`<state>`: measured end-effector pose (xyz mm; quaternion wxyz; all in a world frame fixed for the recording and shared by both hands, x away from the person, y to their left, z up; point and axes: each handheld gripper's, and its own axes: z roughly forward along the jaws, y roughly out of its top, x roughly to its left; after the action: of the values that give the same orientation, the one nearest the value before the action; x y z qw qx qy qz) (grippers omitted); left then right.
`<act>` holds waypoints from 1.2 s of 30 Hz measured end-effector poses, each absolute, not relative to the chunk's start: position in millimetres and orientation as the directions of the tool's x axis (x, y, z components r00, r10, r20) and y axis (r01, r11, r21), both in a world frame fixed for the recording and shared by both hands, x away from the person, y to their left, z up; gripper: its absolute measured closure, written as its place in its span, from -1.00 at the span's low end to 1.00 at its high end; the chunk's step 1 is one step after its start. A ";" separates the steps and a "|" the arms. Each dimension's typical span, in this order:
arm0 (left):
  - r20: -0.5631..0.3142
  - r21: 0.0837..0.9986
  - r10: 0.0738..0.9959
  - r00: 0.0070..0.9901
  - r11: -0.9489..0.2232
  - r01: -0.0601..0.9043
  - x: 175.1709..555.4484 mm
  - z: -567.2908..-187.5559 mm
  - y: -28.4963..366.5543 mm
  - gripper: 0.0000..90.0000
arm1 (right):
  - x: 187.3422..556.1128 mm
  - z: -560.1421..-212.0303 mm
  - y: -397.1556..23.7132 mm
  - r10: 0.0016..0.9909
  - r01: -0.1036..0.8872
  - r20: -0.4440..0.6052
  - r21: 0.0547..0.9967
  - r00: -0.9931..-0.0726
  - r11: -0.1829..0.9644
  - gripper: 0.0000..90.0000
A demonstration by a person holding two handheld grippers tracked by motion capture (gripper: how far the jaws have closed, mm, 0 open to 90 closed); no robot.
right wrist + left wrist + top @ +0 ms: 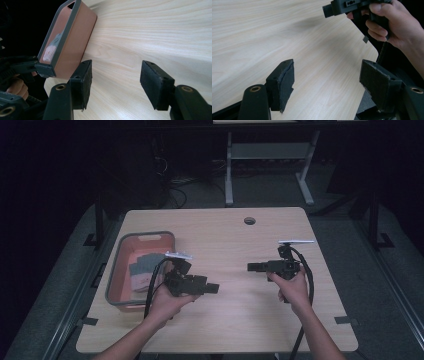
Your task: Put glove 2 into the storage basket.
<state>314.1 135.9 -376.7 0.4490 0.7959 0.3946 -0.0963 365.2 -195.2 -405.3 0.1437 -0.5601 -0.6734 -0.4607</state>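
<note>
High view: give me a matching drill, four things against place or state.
1. bin
2. left gripper
3. right gripper
4. round hole

a. far edge of the table
b. left side of the table, grey cloths inside
c. jaws apart, empty, pointing toward the bin
d. jaws apart, empty, pointing toward the other hand

Pairs: 1-b, 2-d, 3-c, 4-a

The high view is dim and slightly soft: the pale wooden table (250,245) is the one lit surface, while the floor and room from nine through twelve to three o'clock sink into near black. In both gripper views the wood is bright and washed toward twelve o'clock, its grain smeared and out of focus there. The black foam-padded jaws at six o'clock look sharper, edges stretched by lens distortion.
</note>
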 end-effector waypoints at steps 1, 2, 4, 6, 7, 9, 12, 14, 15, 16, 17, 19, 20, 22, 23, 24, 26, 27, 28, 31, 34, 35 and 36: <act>-0.512 0.638 0.536 0.671 -0.285 0.715 312.3 -378.4 132.7 -0.40 | 363.8 -406.5 -199.2 0.626 0.885 0.706 0.462 -0.332 -0.052 -0.06; -0.512 0.638 0.536 0.671 -0.285 0.715 312.3 -378.4 132.7 -0.40 | 363.8 -406.5 -199.2 0.626 0.885 0.706 0.462 -0.332 -0.052 -0.06; -0.513 0.637 0.532 0.674 -0.290 0.714 310.6 -380.6 129.2 -0.40 | 362.1 -408.5 -202.8 0.628 0.887 0.707 0.459 -0.325 -0.058 -0.07; -0.513 0.638 0.526 0.679 -0.295 0.711 309.9 -383.3 127.1 -0.40 | 360.3 -410.8 -206.2 0.630 0.888 0.709 0.455 -0.318 -0.064 -0.07; -0.516 0.636 0.527 0.675 -0.292 0.715 309.1 -384.7 125.7 -0.40 | 359.5 -412.3 -208.2 0.630 0.888 0.709 0.455 -0.316 -0.067 -0.07; -0.519 0.632 0.522 0.677 -0.298 0.715 307.3 -389.3 122.5 -0.40 | 357.4 -415.9 -212.8 0.634 0.891 0.711 0.448 -0.305 -0.073 -0.08; -0.521 0.632 0.517 0.679 -0.301 0.714 305.5 -394.8 118.5 -0.41 | 355.4 -419.7 -217.9 0.633 0.893 0.713 0.444 -0.301 -0.076 -0.09; -0.522 0.635 0.515 0.679 -0.297 0.713 305.4 -396.3 117.3 -0.40 | 354.6 -421.0 -219.6 0.634 0.894 0.715 0.441 -0.296 -0.080 -0.09; -0.526 0.635 0.515 0.676 -0.291 0.716 305.2 -397.6 115.9 -0.40 | 353.7 -422.1 -221.7 0.633 0.895 0.717 0.439 -0.293 -0.082 -0.09; -0.532 0.635 0.513 0.674 -0.286 0.718 304.8 -399.0 114.4 -0.41 | 352.7 -423.7 -224.0 0.632 0.895 0.719 0.438 -0.289 -0.088 -0.08; -0.526 0.643 0.512 0.679 -0.284 0.712 303.7 -401.8 111.4 -0.41 | 350.7 -426.8 -228.4 0.635 0.897 0.721 0.431 -0.278 -0.097 -0.09; -0.529 0.646 0.504 0.683 -0.284 0.709 302.2 -405.2 108.8 -0.41 | 348.3 -430.7 -233.2 0.631 0.899 0.728 0.425 -0.268 -0.108 -0.09; -0.535 0.643 0.502 0.680 -0.280 0.713 301.1 -407.2 107.3 -0.41 | 347.2 -432.9 -235.6 0.632 0.899 0.728 0.424 -0.265 -0.111 -0.10; -0.534 0.642 0.501 0.681 -0.283 0.713 300.1 -409.0 105.5 -0.41 | 346.1 -434.7 -237.5 0.634 0.900 0.728 0.420 -0.260 -0.113 -0.10; -0.529 0.644 0.502 0.684 -0.288 0.709 297.8 -412.1 102.7 -0.41 | 343.7 -437.4 -240.8 0.636 0.902 0.727 0.418 -0.258 -0.112 -0.11; -0.529 0.644 0.502 0.684 -0.288 0.709 297.8 -412.1 102.7 -0.41 | 343.7 -437.4 -240.8 0.636 0.902 0.727 0.418 -0.258 -0.112 -0.11; -0.528 0.646 0.503 0.684 -0.285 0.708 296.0 -415.4 100.8 -0.42 | 340.8 -440.4 -244.4 0.636 0.901 0.728 0.418 -0.257 -0.115 -0.11; -0.525 0.647 0.503 0.686 -0.288 0.706 295.5 -417.3 100.7 -0.42 | 339.4 -442.1 -245.8 0.635 0.901 0.730 0.418 -0.254 -0.120 -0.12; -0.521 0.648 0.507 0.687 -0.289 0.705 294.5 -419.2 100.1 -0.43 | 336.2 -444.7 -249.0 0.635 0.904 0.731 0.411 -0.250 -0.119 -0.13; -0.519 0.651 0.511 0.685 -0.284 0.705 291.0 -424.5 99.6 -0.43 | 332.4 -447.9 -251.8 0.635 0.903 0.732 0.411 -0.246 -0.124 -0.14; -0.517 0.650 0.511 0.687 -0.288 0.703 287.2 -428.5 99.6 -0.43 | 325.8 -452.6 -255.4 0.629 0.904 0.739 0.407 -0.242 -0.130 -0.16; -0.515 0.648 0.510 0.689 -0.295 0.702 285.4 -429.3 99.9 -0.44 | 319.8 -455.0 -256.9 0.631 0.902 0.735 0.414 -0.249 -0.126 -0.17; -0.512 0.650 0.509 0.692 -0.296 0.700 284.2 -430.1 100.0 -0.44 | 319.8 -455.0 -256.9 0.631 0.902 0.735 0.414 -0.249 -0.126 -0.17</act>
<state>284.2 100.0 -430.1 0.4568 0.7983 0.3784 -0.1045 319.8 -256.9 -455.0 0.1478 -0.5949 -0.6443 -0.4574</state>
